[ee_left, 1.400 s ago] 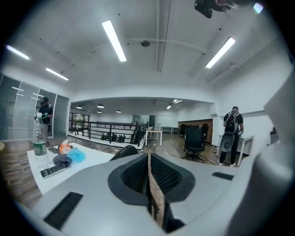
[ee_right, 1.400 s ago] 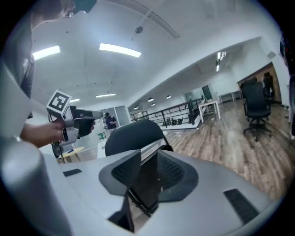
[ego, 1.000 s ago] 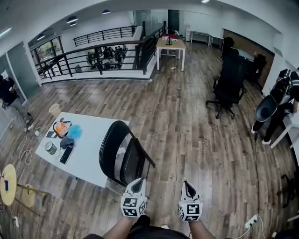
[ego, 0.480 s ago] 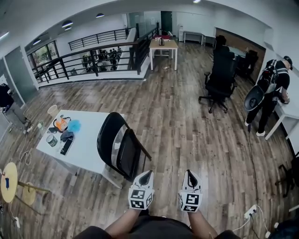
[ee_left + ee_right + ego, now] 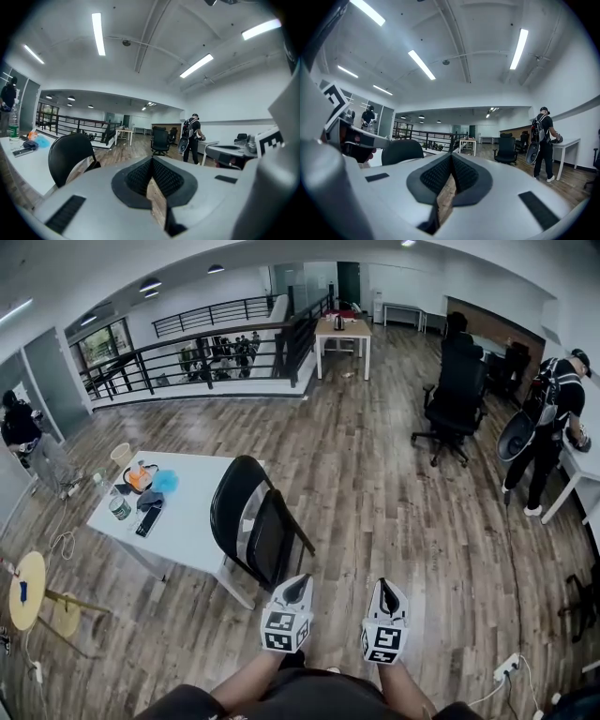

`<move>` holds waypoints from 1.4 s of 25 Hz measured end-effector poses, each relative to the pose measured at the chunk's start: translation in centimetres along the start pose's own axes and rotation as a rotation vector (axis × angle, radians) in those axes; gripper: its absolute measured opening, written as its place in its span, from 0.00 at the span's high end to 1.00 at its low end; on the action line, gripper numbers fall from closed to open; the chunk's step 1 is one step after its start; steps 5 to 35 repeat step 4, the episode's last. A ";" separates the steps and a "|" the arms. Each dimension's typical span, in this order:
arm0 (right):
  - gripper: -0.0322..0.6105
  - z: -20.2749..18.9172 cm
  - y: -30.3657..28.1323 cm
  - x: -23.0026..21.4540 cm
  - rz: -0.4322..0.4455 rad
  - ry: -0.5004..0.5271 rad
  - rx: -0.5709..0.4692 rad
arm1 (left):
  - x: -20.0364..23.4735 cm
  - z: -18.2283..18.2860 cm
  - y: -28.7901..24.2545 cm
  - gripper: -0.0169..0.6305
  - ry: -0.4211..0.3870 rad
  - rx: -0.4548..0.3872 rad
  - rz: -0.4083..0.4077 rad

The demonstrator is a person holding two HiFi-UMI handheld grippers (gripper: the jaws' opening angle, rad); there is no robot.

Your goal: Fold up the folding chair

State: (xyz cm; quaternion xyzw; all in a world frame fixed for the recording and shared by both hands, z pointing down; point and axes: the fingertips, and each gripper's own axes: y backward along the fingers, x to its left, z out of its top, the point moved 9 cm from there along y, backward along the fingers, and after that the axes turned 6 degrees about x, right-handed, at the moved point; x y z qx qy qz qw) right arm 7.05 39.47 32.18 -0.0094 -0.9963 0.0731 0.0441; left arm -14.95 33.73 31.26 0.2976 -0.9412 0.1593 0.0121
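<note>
A black folding chair (image 5: 251,526) stands unfolded on the wood floor, its seat against the white table's near corner. Its rounded backrest (image 5: 70,152) shows at the left in the left gripper view and further off (image 5: 401,152) in the right gripper view. My left gripper (image 5: 298,586) is shut and empty, just right of and nearer than the chair's seat, apart from it. My right gripper (image 5: 387,591) is shut and empty too, a little further right over bare floor. Both point level across the room.
The white table (image 5: 192,521) left of the chair carries a tin, a phone and small items. A black office chair (image 5: 455,399) and a person (image 5: 548,413) at a desk are far right. A railing (image 5: 187,357) runs along the back. A round stool (image 5: 28,589) stands at the left.
The view has shifted and both grippers have come forward toward the chair, rising a little in the picture. Both stay shut. The chair has not moved.
</note>
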 end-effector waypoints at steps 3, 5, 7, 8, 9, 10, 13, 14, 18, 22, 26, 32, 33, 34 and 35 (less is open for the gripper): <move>0.93 0.2 0.0 0.3 0.003 0.001 -0.006 | 0.5 0.3 0.2 0.97 0.033 0.003 0.007; 0.93 0.3 -0.1 0.4 0.005 0.003 -0.008 | 0.7 0.4 0.3 0.96 0.043 0.004 0.011; 0.93 0.3 -0.1 0.4 0.005 0.003 -0.008 | 0.7 0.4 0.3 0.96 0.043 0.004 0.011; 0.93 0.3 -0.1 0.4 0.005 0.003 -0.008 | 0.7 0.4 0.3 0.96 0.043 0.004 0.011; 0.93 0.3 -0.1 0.4 0.005 0.003 -0.008 | 0.7 0.4 0.3 0.96 0.043 0.004 0.011; 0.93 0.3 -0.1 0.4 0.005 0.003 -0.008 | 0.7 0.4 0.3 0.96 0.043 0.004 0.011; 0.93 0.3 -0.1 0.4 0.005 0.003 -0.008 | 0.7 0.4 0.3 0.96 0.043 0.004 0.011; 0.93 0.3 -0.1 0.4 0.005 0.003 -0.008 | 0.7 0.4 0.3 0.96 0.043 0.004 0.011; 0.93 0.3 -0.1 0.4 0.005 0.003 -0.008 | 0.7 0.4 0.3 0.96 0.043 0.004 0.011; 0.93 0.3 -0.1 0.4 0.005 0.003 -0.008 | 0.7 0.4 0.3 0.96 0.043 0.004 0.011; 0.93 0.3 -0.1 0.4 0.005 0.003 -0.008 | 0.7 0.4 0.3 0.96 0.043 0.004 0.011; 0.93 0.3 -0.1 0.4 0.005 0.003 -0.008 | 0.7 0.4 0.3 0.96 0.043 0.004 0.011; 0.93 0.3 -0.1 0.4 0.005 0.003 -0.008 | 0.7 0.4 0.3 0.96 0.043 0.004 0.011; 0.93 0.3 -0.1 0.4 0.005 0.003 -0.008 | 0.7 0.4 0.3 0.96 0.043 0.004 0.011; 0.93 0.3 -0.1 0.4 0.005 0.003 -0.008 | 0.7 0.4 0.3 0.96 0.043 0.004 0.011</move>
